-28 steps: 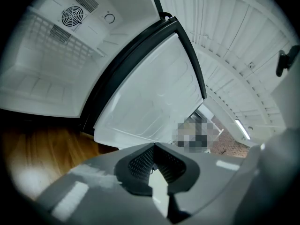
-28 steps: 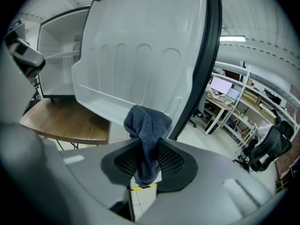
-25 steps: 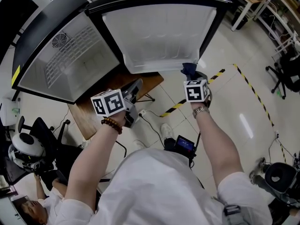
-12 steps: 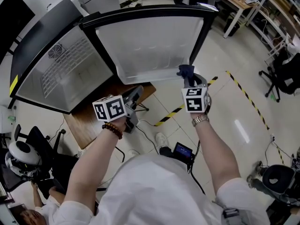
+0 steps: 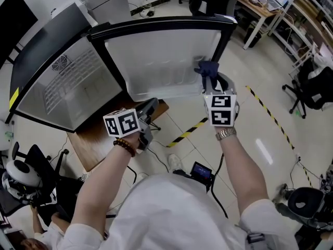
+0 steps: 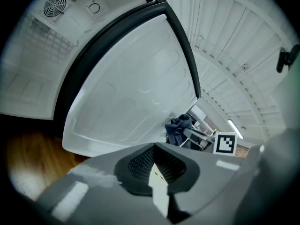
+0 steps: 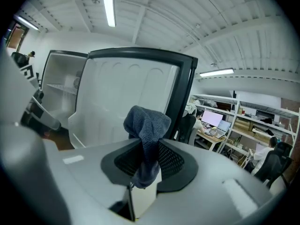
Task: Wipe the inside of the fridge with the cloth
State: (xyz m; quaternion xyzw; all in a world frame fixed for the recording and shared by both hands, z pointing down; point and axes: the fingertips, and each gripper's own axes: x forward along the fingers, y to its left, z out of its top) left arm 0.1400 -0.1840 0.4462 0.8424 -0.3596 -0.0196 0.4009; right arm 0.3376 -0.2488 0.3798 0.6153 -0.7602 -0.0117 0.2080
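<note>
The fridge (image 5: 73,82) stands open, its door (image 5: 161,61) swung out with the white inner liner facing me. My right gripper (image 5: 210,82) is shut on a dark blue cloth (image 5: 207,69), which sticks up past the fingertips close in front of the liner's right edge, by the black door frame. In the right gripper view the cloth (image 7: 147,125) is bunched between the jaws of the gripper (image 7: 145,168), with the door (image 7: 122,97) behind it. My left gripper (image 5: 148,108) is shut and empty, just below the door's lower edge. In the left gripper view its jaws are pressed together (image 6: 157,165).
A wooden table (image 5: 99,139) lies under the fridge. Yellow-black tape (image 5: 270,113) crosses the tiled floor at right. A small device with cables (image 5: 202,170) lies at my feet. Desks with monitors (image 7: 215,121), office chairs (image 5: 307,87) and a seated person (image 7: 269,149) fill the right side.
My right gripper has risen with the cloth, from the door's lower right corner up along its right edge. The left gripper has shifted only slightly.
</note>
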